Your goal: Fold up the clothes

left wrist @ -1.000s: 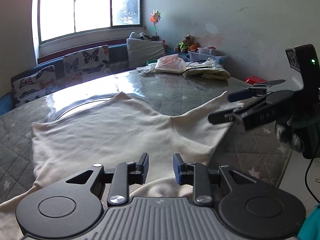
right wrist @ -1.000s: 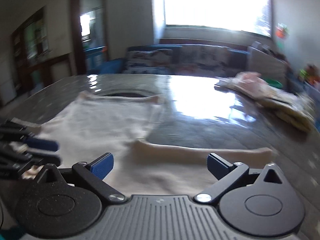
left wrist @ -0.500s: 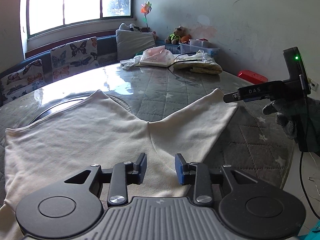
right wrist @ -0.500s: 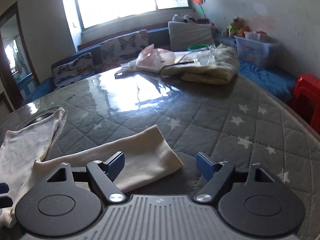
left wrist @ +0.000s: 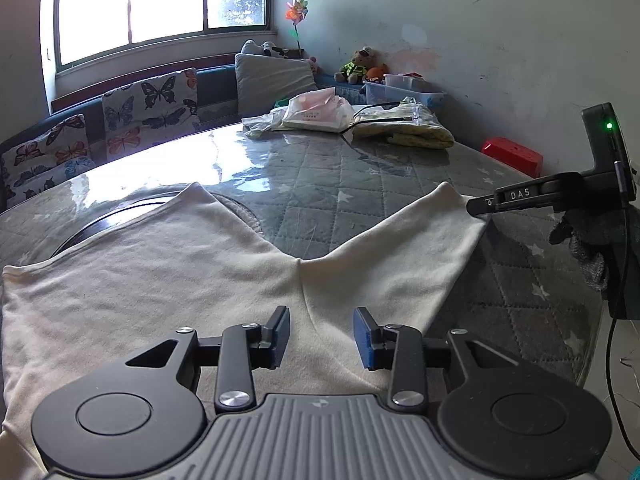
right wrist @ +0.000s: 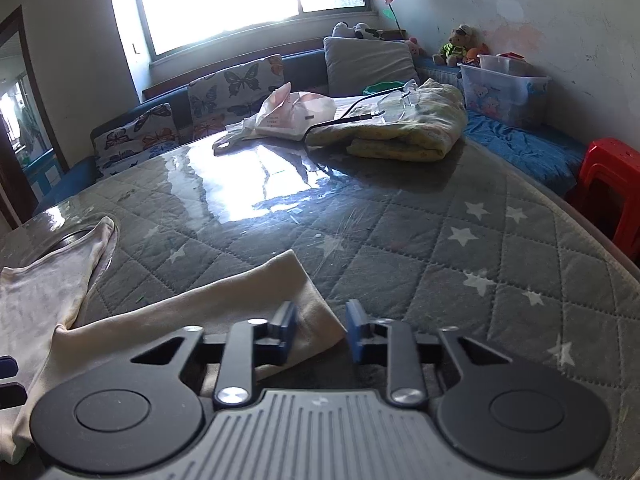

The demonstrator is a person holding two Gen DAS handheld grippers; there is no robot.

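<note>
Cream garment (left wrist: 168, 280) is spread flat on the counter (right wrist: 400, 216); the right hand-held gripper (right wrist: 320, 330), narrowly parted, is set at the sleeve cuff (right wrist: 304, 300), apparently for folding; the left hand-held gripper (left wrist: 322, 336) hovers narrowly parted, empty.

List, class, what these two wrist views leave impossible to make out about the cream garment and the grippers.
- Cream garment: near edge hidden under the left gripper body in the left wrist view; its type is unclear.
- Sleeve end: whether the right gripper touches it; the jaws stand apart.
- Left gripper, right wrist view: cut off at the left edge.
</note>
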